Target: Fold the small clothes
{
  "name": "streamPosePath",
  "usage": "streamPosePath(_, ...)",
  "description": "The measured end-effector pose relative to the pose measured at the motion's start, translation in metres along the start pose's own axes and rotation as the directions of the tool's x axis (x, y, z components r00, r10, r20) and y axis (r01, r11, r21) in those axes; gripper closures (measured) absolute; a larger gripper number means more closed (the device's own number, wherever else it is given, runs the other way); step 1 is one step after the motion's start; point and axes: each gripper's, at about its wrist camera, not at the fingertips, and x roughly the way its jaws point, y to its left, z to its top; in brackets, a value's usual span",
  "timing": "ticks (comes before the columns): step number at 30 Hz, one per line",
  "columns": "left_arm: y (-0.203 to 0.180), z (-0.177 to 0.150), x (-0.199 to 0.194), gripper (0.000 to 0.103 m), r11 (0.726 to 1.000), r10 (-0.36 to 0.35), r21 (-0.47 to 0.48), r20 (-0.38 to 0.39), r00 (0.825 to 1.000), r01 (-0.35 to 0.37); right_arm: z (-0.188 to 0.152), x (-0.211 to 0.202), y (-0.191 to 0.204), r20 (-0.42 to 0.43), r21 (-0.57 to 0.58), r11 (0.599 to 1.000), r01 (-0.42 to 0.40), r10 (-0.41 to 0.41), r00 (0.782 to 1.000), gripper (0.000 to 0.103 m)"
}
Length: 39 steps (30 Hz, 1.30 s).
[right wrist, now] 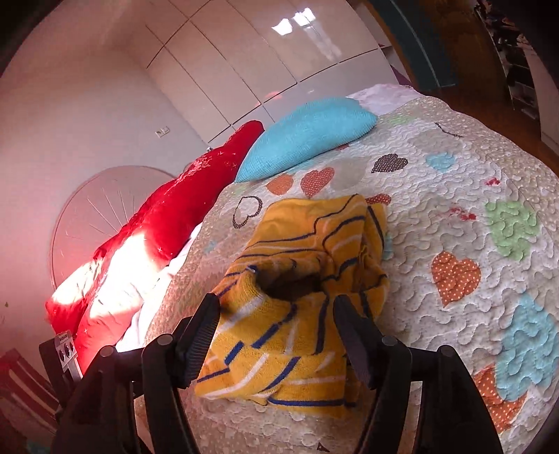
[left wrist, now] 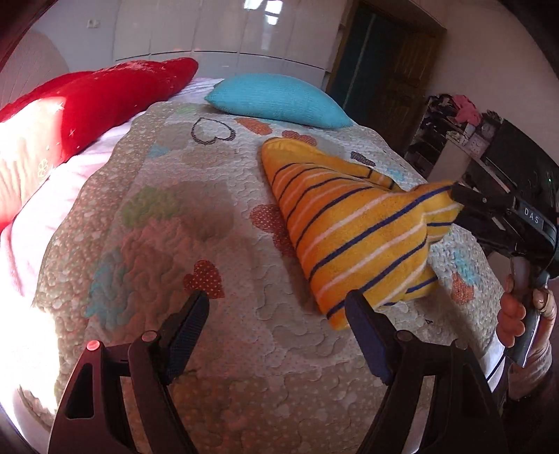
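A small yellow garment (left wrist: 353, 227) with blue and white stripes lies bunched on the quilted bed cover (left wrist: 195, 216). In the left wrist view my left gripper (left wrist: 276, 317) is open and empty, just in front of the garment's near edge. My right gripper (left wrist: 457, 200) comes in from the right, its tip against the garment's raised right corner. In the right wrist view the right gripper (right wrist: 276, 314) has its fingers spread, with the garment's (right wrist: 300, 307) opening and folds lying between and under them. No grip on the cloth shows.
A turquoise pillow (left wrist: 279, 99) and a red cushion (left wrist: 104, 101) lie at the head of the bed. A dark doorway (left wrist: 380, 66) and cluttered shelves (left wrist: 464, 129) stand beyond the bed's right side. White wardrobe doors (left wrist: 216, 31) line the back wall.
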Motion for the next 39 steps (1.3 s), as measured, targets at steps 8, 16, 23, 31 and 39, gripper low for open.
streamPosePath(8,-0.069,0.009,0.065,0.026,0.971,0.012,0.237,-0.056,0.998,0.001,0.002,-0.024,-0.006,0.018,-0.069,0.998,0.008,-0.006,1.0,0.024)
streamPosePath(16,-0.035,0.026,0.045,0.099,0.988,0.014,0.153,-0.095,0.995,0.0,0.003,-0.011,0.002,-0.009,-0.17,0.985,-0.014,0.013,1.0,0.023)
streamPosePath(23,-0.019,0.001,0.021,0.102,0.994,0.008,0.107,-0.119,0.993,0.005,-0.004,0.038,0.019,-0.124,-0.27,0.961,-0.064,0.032,0.992,0.039)
streamPosePath(31,-0.005,-0.021,0.021,0.097,0.999,-0.006,0.037,-0.163,0.987,0.013,-0.025,0.03,-0.031,-0.267,0.202,0.9,-0.385,0.429,0.863,0.089)
streamPosePath(39,-0.006,-0.018,0.016,0.056,0.999,-0.041,-0.008,-0.136,0.99,0.041,-0.043,-0.027,-0.037,-0.181,-0.022,0.992,-0.127,0.121,0.976,0.062)
